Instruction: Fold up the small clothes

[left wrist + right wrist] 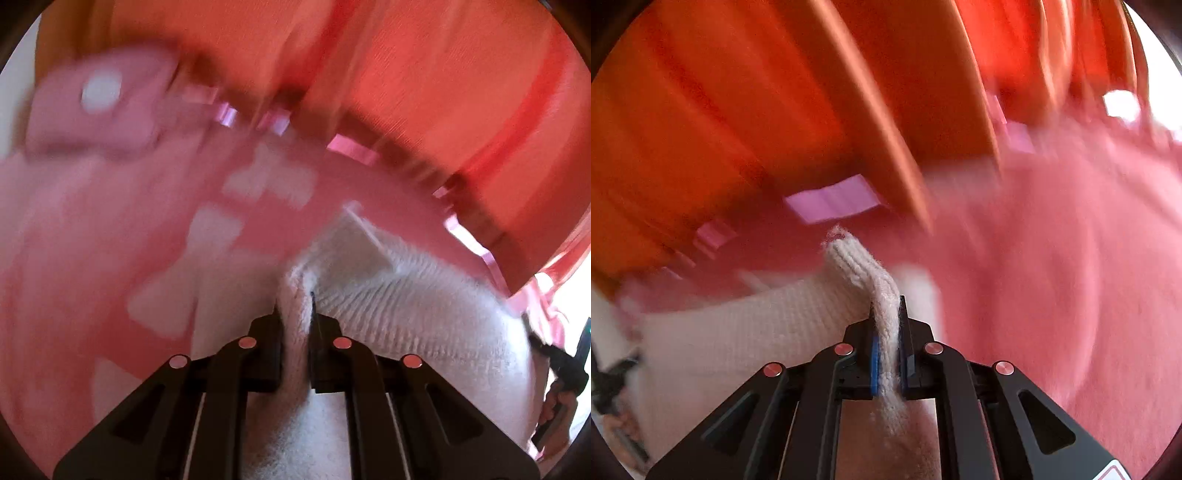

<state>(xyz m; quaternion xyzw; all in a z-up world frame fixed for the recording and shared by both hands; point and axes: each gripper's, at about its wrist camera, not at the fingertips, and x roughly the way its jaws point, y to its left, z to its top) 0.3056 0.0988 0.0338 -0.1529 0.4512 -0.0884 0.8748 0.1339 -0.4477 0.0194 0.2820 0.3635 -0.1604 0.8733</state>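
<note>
A small white knitted garment (388, 295) lies across a pink patterned bedspread (74, 258). My left gripper (295, 299) is shut on a fold of its white knit, which bunches up between the two black fingers. In the right wrist view the same white knit garment (738, 325) stretches off to the left. My right gripper (886, 306) is shut on its ribbed edge, and a tongue of ribbing (849, 258) sticks up past the fingertips. Both views are blurred by motion.
Orange-red curtains (406, 74) hang behind the bed, with a pink pillow (99, 99) at the left. The other gripper and a hand (561, 387) show at the right edge of the left wrist view. The pink bedspread (1071, 277) spreads to the right.
</note>
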